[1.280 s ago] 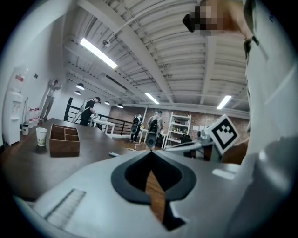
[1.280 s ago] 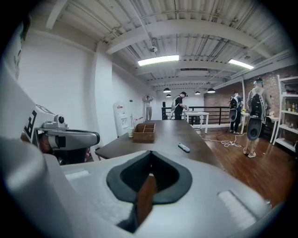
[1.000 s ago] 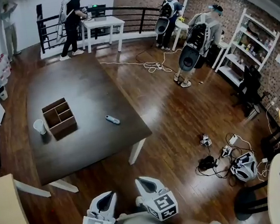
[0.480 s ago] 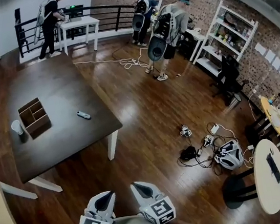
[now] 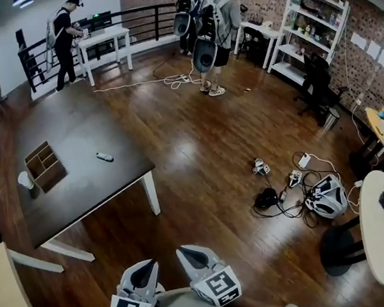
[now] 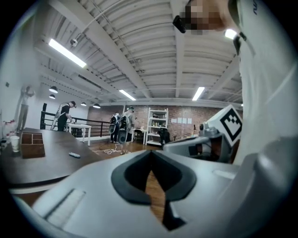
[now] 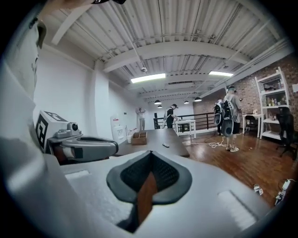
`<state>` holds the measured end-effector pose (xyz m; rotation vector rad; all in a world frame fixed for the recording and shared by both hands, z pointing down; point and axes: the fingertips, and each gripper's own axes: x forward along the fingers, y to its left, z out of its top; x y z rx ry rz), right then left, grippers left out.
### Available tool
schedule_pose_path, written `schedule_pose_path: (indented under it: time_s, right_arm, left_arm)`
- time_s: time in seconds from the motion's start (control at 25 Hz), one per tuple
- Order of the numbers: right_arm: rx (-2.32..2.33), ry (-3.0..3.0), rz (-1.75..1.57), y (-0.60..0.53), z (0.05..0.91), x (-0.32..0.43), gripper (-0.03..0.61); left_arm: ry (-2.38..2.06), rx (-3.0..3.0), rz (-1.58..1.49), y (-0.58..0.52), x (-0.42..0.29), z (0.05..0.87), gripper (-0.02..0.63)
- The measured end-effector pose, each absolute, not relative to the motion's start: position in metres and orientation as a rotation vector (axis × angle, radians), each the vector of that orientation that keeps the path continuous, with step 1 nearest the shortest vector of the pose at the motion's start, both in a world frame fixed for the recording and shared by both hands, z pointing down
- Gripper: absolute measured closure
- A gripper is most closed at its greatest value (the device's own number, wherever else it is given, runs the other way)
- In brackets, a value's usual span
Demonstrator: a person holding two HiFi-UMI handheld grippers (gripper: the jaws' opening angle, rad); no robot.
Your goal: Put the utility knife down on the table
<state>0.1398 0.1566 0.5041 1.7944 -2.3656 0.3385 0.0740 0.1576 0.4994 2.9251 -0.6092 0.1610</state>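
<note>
Sliding off toward the upper left of the head view since a second ago goes the dark table (image 5: 67, 124), and the utility knife (image 5: 104, 156) goes with it. The knife lies flat on the tabletop, right of the wooden box (image 5: 45, 165) and the white cup (image 5: 25, 180), touching neither. Down at the bottom edge of that view sit both tools, side by side over the wood floor (image 5: 208, 168). The left gripper (image 5: 146, 268) has its jaws pressed together with nothing between them, and the right gripper (image 5: 192, 254) is closed and empty too. So the knife is well apart from both, up and to the left of them. From the left gripper view it shows as a small pale sliver on the table at mid-left.
</note>
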Motion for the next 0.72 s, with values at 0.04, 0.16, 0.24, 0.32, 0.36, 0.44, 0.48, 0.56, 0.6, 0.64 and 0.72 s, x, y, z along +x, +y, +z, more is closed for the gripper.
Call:
schedule_pose_path:
  time_s: [0.04,0.16,0.24,0.32,0.36,0.44,0.48,0.56,0.6,0.64,0.72]
  right_arm:
    - [1.783,-2.389,0.316,0.157,0.499,0.136,0.578]
    - [1.741,-2.436,0.263,0.162,0.489,0.127,0.578]
    - [1.713,-2.458,0.268,0.169,0.49,0.127,0.578]
    - [1.7,-2.475,0.289,0.178,0.493,0.132,0.58]
    - [1.694,-2.478,0.296,0.182,0.496,0.135,0.58]
    - [1.681,-2.477,0.298,0.187,0.498,0.14,0.58]
    - [1.677,-2.474,0.29,0.188,0.498,0.14,0.58]
    - [1.681,-2.463,0.274,0.187,0.496,0.138,0.58]
    - [1.693,-2.456,0.275,0.186,0.494,0.136,0.58]
    - [1.708,-2.449,0.275,0.184,0.492,0.134,0.58]
    - [1.744,-2.435,0.266,0.181,0.488,0.132,0.58]
  left_arm:
    - [-0.635,2.918,0.155,0.156,0.073,0.497,0.612]
    - [-0.696,2.906,0.144,0.157,0.07,0.491,0.612]
    - [-0.722,2.895,0.151,0.167,0.073,0.49,0.612]
    - [-0.744,2.882,0.167,0.179,0.079,0.493,0.612]
    - [-0.754,2.877,0.173,0.184,0.081,0.494,0.612]
    - [-0.774,2.869,0.173,0.189,0.082,0.494,0.612]
    - [-0.783,2.866,0.168,0.19,0.081,0.493,0.612]
    - [-0.796,2.869,0.158,0.187,0.074,0.489,0.612]
    - [-0.798,2.874,0.153,0.184,0.07,0.487,0.612]
    - [-0.797,2.881,0.146,0.181,0.067,0.485,0.612]
    - [-0.791,2.894,0.128,0.176,0.062,0.48,0.612]
